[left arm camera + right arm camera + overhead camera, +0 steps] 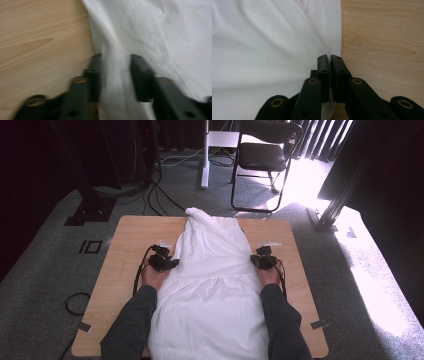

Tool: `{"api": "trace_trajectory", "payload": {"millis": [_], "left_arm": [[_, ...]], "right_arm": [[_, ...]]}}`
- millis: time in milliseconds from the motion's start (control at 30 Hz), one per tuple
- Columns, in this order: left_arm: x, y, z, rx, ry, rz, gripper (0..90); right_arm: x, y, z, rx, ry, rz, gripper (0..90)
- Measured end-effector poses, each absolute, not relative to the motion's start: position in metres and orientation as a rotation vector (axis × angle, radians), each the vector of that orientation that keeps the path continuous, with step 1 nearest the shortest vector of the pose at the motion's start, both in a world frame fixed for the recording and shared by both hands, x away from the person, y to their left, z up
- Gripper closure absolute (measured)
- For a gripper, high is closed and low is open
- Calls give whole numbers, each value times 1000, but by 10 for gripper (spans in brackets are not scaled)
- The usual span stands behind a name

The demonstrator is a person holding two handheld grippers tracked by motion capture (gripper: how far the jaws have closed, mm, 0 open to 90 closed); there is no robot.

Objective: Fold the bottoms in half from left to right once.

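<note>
White dress (210,285) is thin, floppy, light: R gripper (329,58) pinching its table-side (382,37) hem, L gripper (116,75) narrowing w/ a fold between jaws.

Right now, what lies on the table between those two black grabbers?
In the high view, the white garment spans the whole stretch between the left gripper and the right gripper; each sits at one edge of the cloth.

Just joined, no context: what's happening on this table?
A person is working a white garment spread lengthwise on a wooden table, one gripper at each side edge. The right gripper is shut on the garment's edge. The left gripper has a fold of cloth between its fingers, which aren't fully pinched yet. It looks like the start of a fold or lift.
</note>
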State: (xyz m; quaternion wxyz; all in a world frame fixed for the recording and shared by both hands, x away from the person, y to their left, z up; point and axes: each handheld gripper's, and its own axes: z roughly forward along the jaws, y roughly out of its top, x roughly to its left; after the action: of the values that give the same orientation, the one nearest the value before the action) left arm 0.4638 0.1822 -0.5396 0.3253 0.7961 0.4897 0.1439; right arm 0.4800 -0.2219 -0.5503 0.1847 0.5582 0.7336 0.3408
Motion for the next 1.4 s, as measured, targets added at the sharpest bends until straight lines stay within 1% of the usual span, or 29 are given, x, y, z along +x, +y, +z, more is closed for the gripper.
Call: {"api": "trace_trajectory", "payload": {"millis": [33, 67, 100, 133, 167, 267, 300, 400, 433, 467, 500, 667, 767, 800, 833, 867, 900, 933, 1000, 1033, 1067, 1233, 1400], "left_arm": [[464, 182, -540, 2087, 1284, 377, 815], [458, 185, -540, 2079, 1274, 352, 842], [458, 185, -540, 2079, 1274, 352, 860], [448, 189, -541, 2074, 1268, 342, 868], [448, 189, -541, 2074, 1268, 342, 869], [420, 194, -543, 2073, 1244, 340, 869], [420, 194, -543, 2073, 1244, 340, 870], [389, 198, -545, 2072, 1213, 314, 869], [389, 198, -545, 2072, 1213, 314, 869], [370, 200, -545, 2084, 1194, 305, 868], [370, 200, -545, 2084, 1194, 305, 867], [331, 203, -545, 2123, 1143, 282, 863], [313, 206, -545, 2134, 1126, 245, 854], [307, 207, -545, 2136, 1118, 240, 837], [305, 207, -545, 2136, 1110, 245, 782], [304, 208, -545, 2134, 1113, 263, 698], [306, 210, -543, 2122, 1139, 288, 627], [308, 212, -542, 2102, 1152, 290, 598], [318, 217, -536, 2041, 1181, 308, 551], [324, 217, -533, 2031, 1184, 313, 525], [329, 216, -530, 2031, 1179, 325, 522], [359, 200, -525, 2058, 1143, 363, 494], [381, 182, -534, 2101, 1132, 351, 484]], "right_arm": [[480, -222, -550, 1573, 2068, 961, 861], [476, -221, -550, 1558, 2078, 943, 863], [476, -221, -550, 1558, 2078, 943, 863], [468, -221, -549, 1543, 2095, 931, 868], [468, -221, -549, 1543, 2095, 931, 868], [448, -223, -549, 1513, 2127, 925, 871], [440, -225, -549, 1496, 2141, 927, 871], [421, -231, -550, 1513, 2152, 961, 871], [421, -231, -550, 1513, 2152, 961, 871], [406, -236, -552, 1521, 2158, 994, 870], [406, -236, -552, 1521, 2158, 994, 870], [363, -243, -553, 1521, 2191, 1035, 866], [340, -245, -553, 1510, 2219, 1037, 861], [333, -246, -552, 1505, 2237, 1030, 854], [326, -246, -551, 1509, 2262, 1024, 834], [324, -246, -550, 1524, 2283, 1032, 785], [322, -246, -548, 1531, 2328, 1031, 717], [320, -242, -543, 1505, 2343, 992, 667], [321, -237, -531, 1423, 2314, 1005, 576], [325, -233, -526, 1369, 2303, 1031, 558], [331, -230, -521, 1330, 2294, 1053, 546], [375, -204, -512, 1277, 2296, 1105, 535], [413, -157, -515, 1162, 2382, 1120, 521]]}}
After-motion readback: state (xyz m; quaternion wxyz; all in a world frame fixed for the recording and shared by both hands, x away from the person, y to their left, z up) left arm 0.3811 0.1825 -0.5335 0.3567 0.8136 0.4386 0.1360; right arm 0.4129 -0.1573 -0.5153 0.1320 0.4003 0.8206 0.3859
